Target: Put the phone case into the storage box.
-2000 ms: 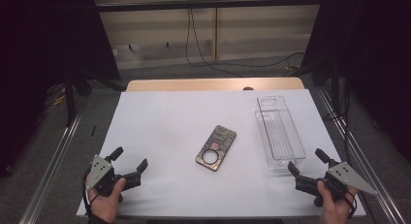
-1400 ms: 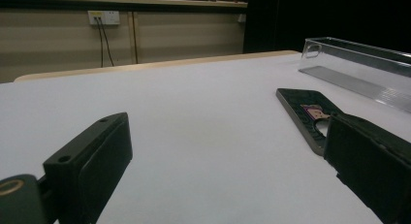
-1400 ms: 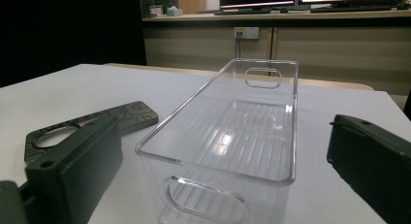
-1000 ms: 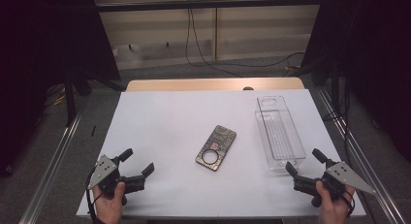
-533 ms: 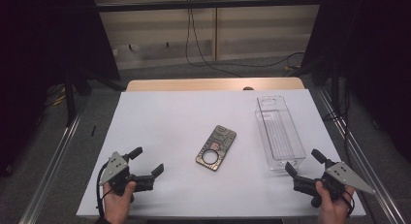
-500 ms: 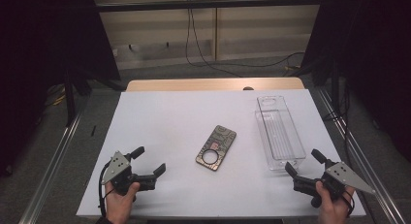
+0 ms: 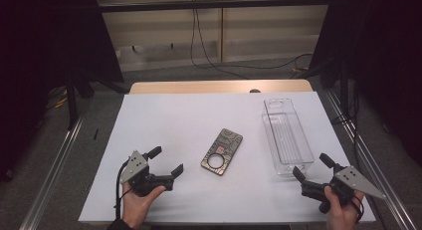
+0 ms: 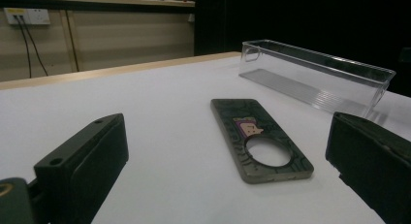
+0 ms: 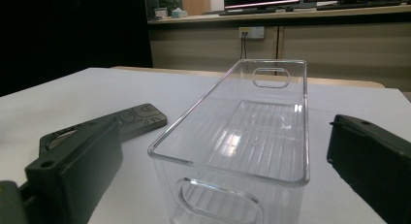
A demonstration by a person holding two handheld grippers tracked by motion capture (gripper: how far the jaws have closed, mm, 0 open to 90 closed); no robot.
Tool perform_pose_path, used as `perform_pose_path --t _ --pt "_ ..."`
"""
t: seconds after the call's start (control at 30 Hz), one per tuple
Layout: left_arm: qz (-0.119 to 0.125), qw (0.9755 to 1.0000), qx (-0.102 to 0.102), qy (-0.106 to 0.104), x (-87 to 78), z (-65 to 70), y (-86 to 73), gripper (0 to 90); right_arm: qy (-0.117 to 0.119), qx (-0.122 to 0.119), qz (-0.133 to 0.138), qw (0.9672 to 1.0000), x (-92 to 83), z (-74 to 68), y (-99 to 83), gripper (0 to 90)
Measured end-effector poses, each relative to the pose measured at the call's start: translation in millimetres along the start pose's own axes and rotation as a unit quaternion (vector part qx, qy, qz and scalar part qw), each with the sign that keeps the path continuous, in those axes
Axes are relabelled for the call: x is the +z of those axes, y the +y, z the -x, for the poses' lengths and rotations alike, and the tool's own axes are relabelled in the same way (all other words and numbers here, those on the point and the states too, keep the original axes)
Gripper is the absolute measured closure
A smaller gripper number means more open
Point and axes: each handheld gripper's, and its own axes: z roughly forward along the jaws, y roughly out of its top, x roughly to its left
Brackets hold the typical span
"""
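Phone case flat on counter, left of clear bin, apart from it. Left gripper near case, fingers spread wide, empty. Right gripper just before bin, fingers open. Risk: thin case skids under fingers, pinch misses.

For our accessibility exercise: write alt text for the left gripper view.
A dark patterned phone case with a round cutout lies flat on a white table, framed between the open left claw. Beyond it stands an empty clear plastic bin.
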Motion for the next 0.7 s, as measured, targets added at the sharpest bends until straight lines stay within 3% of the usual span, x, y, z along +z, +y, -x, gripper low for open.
perform_pose_path --t 0.13,0.47,0.7 --pt "0.0 0.9999 0.004 -0.012 7.9 4.2 1.6 3.2 0.001 0.0 0.0 1.0 0.0 0.0 0.0 0.0" --pt "0.01 0.9998 0.007 -0.015 15.5 13.4 9.5 5.7 0.002 -0.001 -0.001 1.0 0.1 -0.2 0.0 0.0" --pt "0.016 0.9994 0.02 -0.025 28.8 20.9 13.9 5.7 0.003 -0.002 0.001 1.0 0.3 -0.6 0.2 0.0"
